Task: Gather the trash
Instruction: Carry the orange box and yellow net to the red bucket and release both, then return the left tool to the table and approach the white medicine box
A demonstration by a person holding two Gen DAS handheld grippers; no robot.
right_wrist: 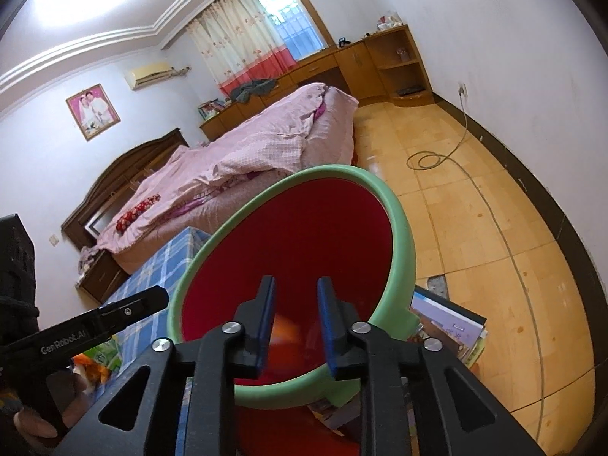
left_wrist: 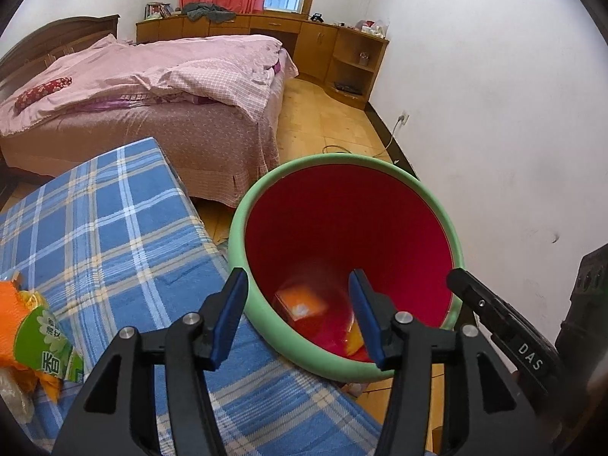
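The bed [left_wrist: 159, 87] with its pink quilt fills the far side of the room, and the blue plaid mattress [left_wrist: 114, 235] runs beneath my left arm. The trash bin [left_wrist: 345, 364], red inside with a green rim, stands beside that plaid edge. My left gripper [left_wrist: 300, 315] hangs spread wide over the bin's near rim, gripping nothing. My right gripper [right_wrist: 295, 326] is over the bin too, pads parted with a blurred orange shape between them; whether they touch it I cannot tell. An orange carton [left_wrist: 301, 304] lies at the bin's bottom. Orange-and-green snack wrappers [left_wrist: 30, 334] rest on the plaid cover.
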